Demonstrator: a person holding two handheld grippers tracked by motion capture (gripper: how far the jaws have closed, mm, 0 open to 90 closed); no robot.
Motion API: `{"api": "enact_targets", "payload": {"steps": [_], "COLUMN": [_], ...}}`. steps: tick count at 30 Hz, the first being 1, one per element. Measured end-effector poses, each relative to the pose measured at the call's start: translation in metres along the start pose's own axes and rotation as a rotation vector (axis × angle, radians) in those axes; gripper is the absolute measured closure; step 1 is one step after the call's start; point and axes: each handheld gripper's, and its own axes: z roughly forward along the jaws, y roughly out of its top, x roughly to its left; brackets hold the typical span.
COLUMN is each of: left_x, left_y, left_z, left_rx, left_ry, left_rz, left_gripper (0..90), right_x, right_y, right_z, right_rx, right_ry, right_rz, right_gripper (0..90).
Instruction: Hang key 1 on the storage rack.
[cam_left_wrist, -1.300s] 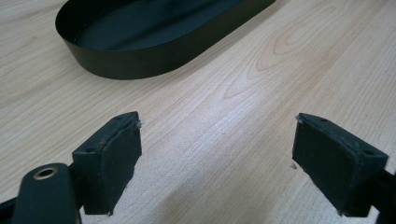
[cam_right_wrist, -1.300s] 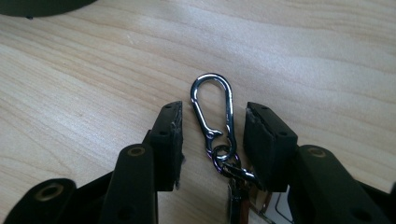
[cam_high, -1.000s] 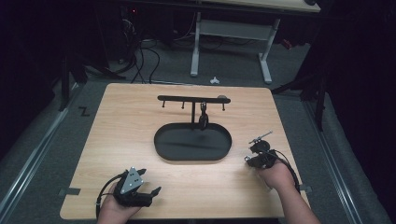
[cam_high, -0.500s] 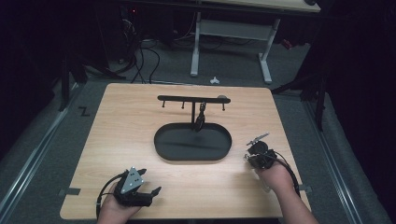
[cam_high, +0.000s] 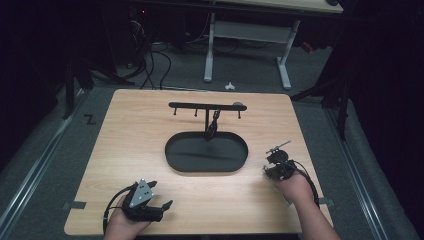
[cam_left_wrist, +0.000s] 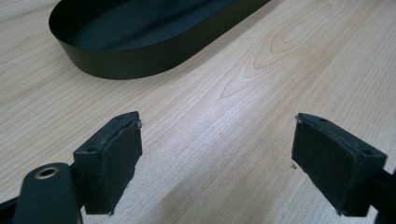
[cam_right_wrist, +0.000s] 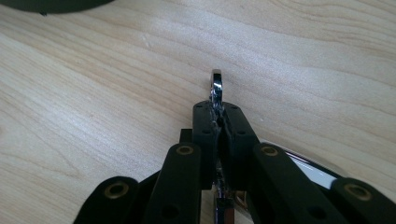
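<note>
Right gripper view has the right claw (cam_right_wrist: 218, 122) clamped on a shiny metal ring (cam_right_wrist: 216, 86) beside the black oval tray (cam_high: 206, 152), hanging undone; left claw (cam_left_wrist: 215, 161) gapes empty.

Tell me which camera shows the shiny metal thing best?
The right gripper view: the shiny metal piece sticks out between the shut jaws of the right hand-held gripper, close up. The high view gives just a tiny glint by that gripper. The left gripper view faces the black tray.

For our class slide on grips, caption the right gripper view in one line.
Right hand-held gripper shut on a thin shiny chrome metal ring above the light wooden table.
</note>
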Motion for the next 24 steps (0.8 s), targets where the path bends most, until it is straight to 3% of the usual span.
{"api": "enact_targets", "payload": {"steps": [7, 12, 18, 24], "left_x": [-0.0009, -0.0009, -0.0006, -0.0007], "left_y": [0.0001, 0.0, -0.0006, -0.0004], "left_z": [0.001, 0.0006, 0.0012, 0.001], "left_rx": [0.0, 0.003, 0.0, -0.005], "left_ry": [-0.001, -0.002, 0.001, -0.001], "left_rz": [0.003, 0.004, -0.003, -0.001], "left_gripper": [16.8, 16.8, 16.8, 16.8], "right_x": [0.0018, 0.004, 0.0053, 0.0022], "right_y": [0.002, 0.0047, 0.0041, 0.0034], "right_z": [-0.0006, -0.0009, -0.0008, -0.0068], "right_rx": [0.029, 0.059, 0.051, 0.027], "right_ry": [0.006, 0.015, 0.01, 0.034], "right_rz": [0.012, -0.012, -0.043, -0.03], "right_gripper": [84.4, 84.5, 86.1, 86.5]}}
